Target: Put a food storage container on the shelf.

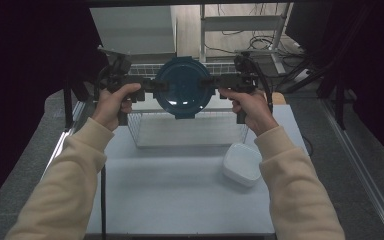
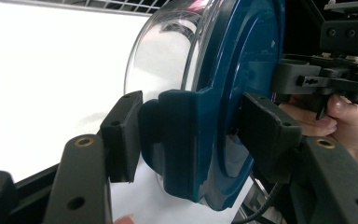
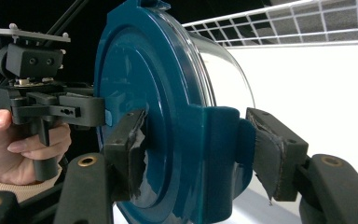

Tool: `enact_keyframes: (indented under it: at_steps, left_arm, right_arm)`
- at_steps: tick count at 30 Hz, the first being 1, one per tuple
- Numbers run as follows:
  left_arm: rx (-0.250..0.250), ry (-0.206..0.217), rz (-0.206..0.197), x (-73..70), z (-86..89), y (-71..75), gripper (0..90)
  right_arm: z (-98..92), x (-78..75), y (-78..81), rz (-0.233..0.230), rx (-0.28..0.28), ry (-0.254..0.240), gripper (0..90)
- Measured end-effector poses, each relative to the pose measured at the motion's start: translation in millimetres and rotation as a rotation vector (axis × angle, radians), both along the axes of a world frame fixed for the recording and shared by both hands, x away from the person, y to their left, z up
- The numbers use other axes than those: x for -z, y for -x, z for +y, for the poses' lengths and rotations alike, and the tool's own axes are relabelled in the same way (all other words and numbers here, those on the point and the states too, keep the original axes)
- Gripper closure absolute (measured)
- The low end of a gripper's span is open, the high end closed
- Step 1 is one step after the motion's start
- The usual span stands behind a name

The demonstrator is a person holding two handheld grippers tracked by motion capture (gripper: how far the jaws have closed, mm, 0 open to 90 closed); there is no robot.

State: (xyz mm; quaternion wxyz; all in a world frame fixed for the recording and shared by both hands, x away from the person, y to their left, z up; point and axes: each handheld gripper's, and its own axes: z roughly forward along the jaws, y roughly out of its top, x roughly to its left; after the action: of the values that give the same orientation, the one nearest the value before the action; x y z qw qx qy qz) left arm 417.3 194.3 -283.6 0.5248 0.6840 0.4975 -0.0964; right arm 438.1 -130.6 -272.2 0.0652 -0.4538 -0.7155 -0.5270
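Observation:
A round container [image 1: 184, 87] with a dark blue lid and a clear bowl hangs in the air above a wire basket [image 1: 138, 134]. Its lid faces up toward the high camera. My left gripper [image 1: 155, 86] is shut on the lid's side clip at the left. My right gripper [image 1: 214, 82] is shut on the opposite clip. In the left gripper view the pads [image 2: 123, 135] press both sides of the blue clip [image 2: 186, 140] on the container [image 2: 242, 70]. In the right gripper view the worn pads [image 3: 275, 154] clamp the other clip [image 3: 214, 154] of the container [image 3: 144, 70].
The wire basket stands at the back of the white table top [image 1: 180, 200]. A white lidded box [image 1: 242, 164] lies to the right of the basket's front corner. Dark floor and a metal rail [image 1: 365, 175] run along the table's right side.

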Motion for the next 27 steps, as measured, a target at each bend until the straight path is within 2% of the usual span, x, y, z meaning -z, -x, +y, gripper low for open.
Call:
enact_keyframes:
  at_steps: [5, 18, 27]
  left_arm:
    - [0.000, 0.005, 0.012, 2.6, -1.9, -16.1, 41.8]
    - [0.000, 0.018, 0.090, 24.2, -6.0, -45.8, 41.6]
    - [-0.050, 0.073, 0.134, 32.2, -6.9, -62.6, 41.2]
  right_arm:
    - [-2.0, 1.2, -14.8, 0.017, 0.010, -0.004, 40.4]
    - [-6.2, 20.7, -43.7, 0.086, 0.030, -0.003, 40.3]
    - [-8.0, 29.3, -60.6, 0.145, 0.064, -0.033, 39.1]
